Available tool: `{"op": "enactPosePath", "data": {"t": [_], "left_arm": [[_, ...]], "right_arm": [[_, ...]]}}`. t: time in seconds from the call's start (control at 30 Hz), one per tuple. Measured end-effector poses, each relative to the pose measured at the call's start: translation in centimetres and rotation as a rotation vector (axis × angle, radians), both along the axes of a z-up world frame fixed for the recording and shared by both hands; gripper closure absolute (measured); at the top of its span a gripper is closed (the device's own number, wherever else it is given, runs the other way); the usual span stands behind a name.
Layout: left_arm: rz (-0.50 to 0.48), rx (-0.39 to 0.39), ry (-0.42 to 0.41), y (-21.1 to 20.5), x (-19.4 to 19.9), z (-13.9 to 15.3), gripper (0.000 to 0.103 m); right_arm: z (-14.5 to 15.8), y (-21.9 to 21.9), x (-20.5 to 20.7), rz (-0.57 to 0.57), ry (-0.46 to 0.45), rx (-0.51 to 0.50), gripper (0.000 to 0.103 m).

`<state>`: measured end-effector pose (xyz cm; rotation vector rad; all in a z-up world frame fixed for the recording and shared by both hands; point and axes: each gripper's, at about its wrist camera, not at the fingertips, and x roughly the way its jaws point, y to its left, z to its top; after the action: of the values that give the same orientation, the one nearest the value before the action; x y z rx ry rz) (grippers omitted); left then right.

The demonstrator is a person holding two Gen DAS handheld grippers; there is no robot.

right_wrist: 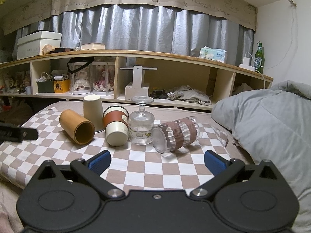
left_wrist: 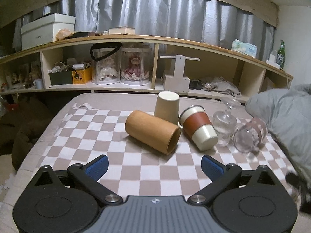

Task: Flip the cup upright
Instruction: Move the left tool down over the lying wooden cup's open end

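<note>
At the bottom of each view a gripper fills the foreground: the left gripper and the right gripper both have their blue fingers spread wide, with nothing between them. Both hover over the checked cloth on the bed, short of the cups.

Judging from this, the task is at its approach step; no cup has been taken yet. Five cups sit in a cluster at mid-frame. Nearest in the right view is the clear ribbed tumbler with brown bands, lying on its side, base toward the camera. Left of it stands a stemmed glass upside down, foot in the air. Next is the cream cup with a brown sleeve, tipped over with its bottom facing forward. Then the tan wooden cup, lying with its open mouth toward the camera, and behind it a cream paper cup standing upside down.

The next move probably calls for centring one gripper on a lying cup (the wooden one faces the left gripper squarely), closing across its wall, then turning it mouth up.

Beyond, one long shelf and grey curtains cross the upper frame.
</note>
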<state>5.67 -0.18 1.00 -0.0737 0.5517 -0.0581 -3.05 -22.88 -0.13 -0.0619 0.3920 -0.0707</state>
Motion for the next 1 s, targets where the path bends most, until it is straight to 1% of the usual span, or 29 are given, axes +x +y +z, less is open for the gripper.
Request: {"op": "enactPosePath", "data": {"t": [0.17, 0.27, 0.33, 0.47, 0.6, 0.73, 0.83, 0.9, 0.93, 1.0], "left_arm": [[0.053, -0.063, 0.023, -0.3, 4.3, 0.7, 0.004], [0.091, -0.112, 0.047, -0.5, 7.3, 0.7, 0.008], [0.121, -0.151, 0.076, -0.5, 9.4, 0.6, 0.01], [0.178, -0.225, 0.142, -0.8, 13.0, -0.1, 0.011], [0.241, -0.258, 0.23, -1.3, 15.9, -1.8, 0.011], [0.329, -0.309, 0.316, -0.9, 17.8, -3.6, 0.011], [0.388, -0.352, 0.356, -0.5, 18.7, -4.5, 0.011], [0.407, -0.365, 0.376, -0.5, 19.0, -4.8, 0.011], [0.414, -0.368, 0.384, -0.6, 19.2, -4.9, 0.017], [0.414, -0.389, 0.391, -0.5, 19.3, -5.3, 0.022]], "right_arm": [[-0.3, -0.3, 0.7, 0.016, 0.005, 0.02, 0.0], [-0.3, -0.7, 1.0, 0.025, 0.008, 0.031, 0.0], [-0.5, -1.0, 1.2, 0.027, 0.015, 0.04, 0.0], [-0.7, -1.9, 1.5, 0.025, 0.024, 0.077, 0.0], [-0.9, -2.6, 1.7, 0.024, 0.031, 0.105, 0.0], [-1.2, -2.9, 1.9, 0.026, 0.038, 0.12, 0.0], [-1.3, -3.2, 2.0, 0.026, 0.042, 0.132, 0.0], [-1.4, -3.3, 2.1, 0.025, 0.044, 0.138, 0.0], [-1.4, -3.3, 2.1, 0.025, 0.044, 0.14, 0.0], [-1.5, -3.4, 2.2, 0.025, 0.046, 0.144, 0.0]]}}
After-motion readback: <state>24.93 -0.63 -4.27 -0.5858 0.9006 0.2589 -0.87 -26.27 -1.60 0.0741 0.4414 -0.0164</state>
